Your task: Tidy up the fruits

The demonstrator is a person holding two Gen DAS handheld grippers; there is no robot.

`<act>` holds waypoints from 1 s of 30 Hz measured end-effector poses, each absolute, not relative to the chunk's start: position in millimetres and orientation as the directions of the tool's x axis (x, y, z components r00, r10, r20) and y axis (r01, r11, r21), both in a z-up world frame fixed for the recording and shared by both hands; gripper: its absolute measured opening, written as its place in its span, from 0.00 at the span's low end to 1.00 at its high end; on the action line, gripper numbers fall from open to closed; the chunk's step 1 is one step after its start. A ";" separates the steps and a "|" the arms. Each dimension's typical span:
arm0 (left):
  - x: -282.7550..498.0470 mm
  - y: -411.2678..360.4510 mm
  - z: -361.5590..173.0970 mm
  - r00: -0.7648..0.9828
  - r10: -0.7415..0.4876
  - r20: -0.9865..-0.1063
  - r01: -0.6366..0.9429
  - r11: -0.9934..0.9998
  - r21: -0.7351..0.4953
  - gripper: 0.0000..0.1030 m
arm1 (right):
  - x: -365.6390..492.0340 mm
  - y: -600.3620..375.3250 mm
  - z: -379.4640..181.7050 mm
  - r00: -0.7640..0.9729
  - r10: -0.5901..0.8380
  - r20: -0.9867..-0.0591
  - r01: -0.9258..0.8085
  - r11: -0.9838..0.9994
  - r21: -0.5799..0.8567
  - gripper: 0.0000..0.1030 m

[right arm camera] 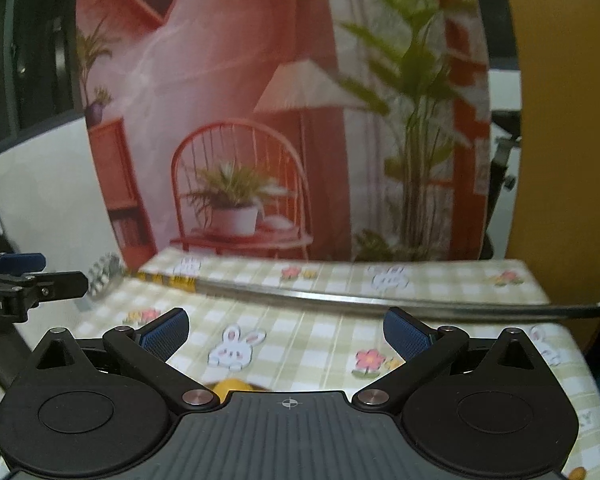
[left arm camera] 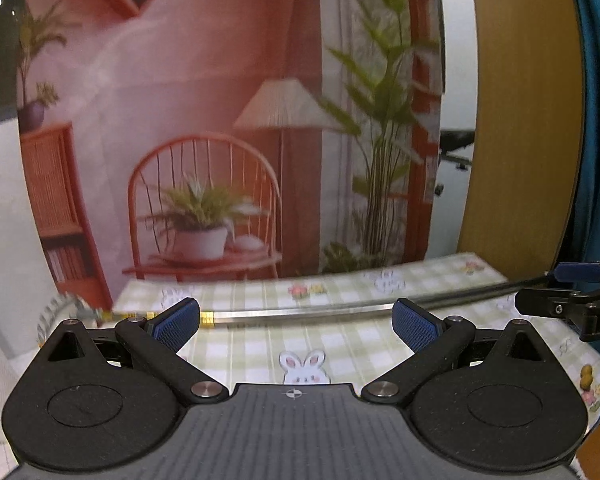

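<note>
My left gripper [left arm camera: 296, 322] is open and empty above the checked tablecloth [left arm camera: 340, 344]. My right gripper [right arm camera: 286, 330] is open and empty above the same cloth [right arm camera: 320, 344]. A small part of a yellow fruit [right arm camera: 230, 386] peeks out just below the right gripper's body; the rest of it is hidden. The right gripper shows at the right edge of the left wrist view [left arm camera: 572, 292]. The left gripper shows at the left edge of the right wrist view [right arm camera: 28, 280].
A thin metal rod [left arm camera: 320, 312] with a gold band lies across the table; it also shows in the right wrist view [right arm camera: 340, 298]. A printed backdrop [left arm camera: 220, 140] of a chair and plants stands behind the table. A wooden panel [left arm camera: 524, 120] stands at the right.
</note>
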State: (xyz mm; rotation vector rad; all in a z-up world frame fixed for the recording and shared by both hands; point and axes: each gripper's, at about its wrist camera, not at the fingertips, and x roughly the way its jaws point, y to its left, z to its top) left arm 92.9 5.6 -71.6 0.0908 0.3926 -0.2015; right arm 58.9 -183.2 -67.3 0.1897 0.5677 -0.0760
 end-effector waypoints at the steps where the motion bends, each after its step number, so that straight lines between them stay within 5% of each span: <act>1: 90.0 4.5 -67.0 0.908 -0.180 -0.379 0.214 0.976 0.049 1.00 | 56.4 -183.3 -61.6 0.846 -0.028 -0.532 0.129 0.980 0.153 1.00; 11: 58.2 -8.9 -28.5 0.944 -0.167 -0.284 0.196 0.977 0.080 1.00 | 33.1 -180.5 -17.1 0.887 -0.067 -0.456 0.146 0.979 0.141 1.00; 30: 42.4 -2.2 -15.3 0.940 -0.206 -0.273 0.226 0.973 0.042 1.00 | 11.9 -178.1 9.3 0.909 -0.101 -0.404 0.166 0.978 0.129 1.00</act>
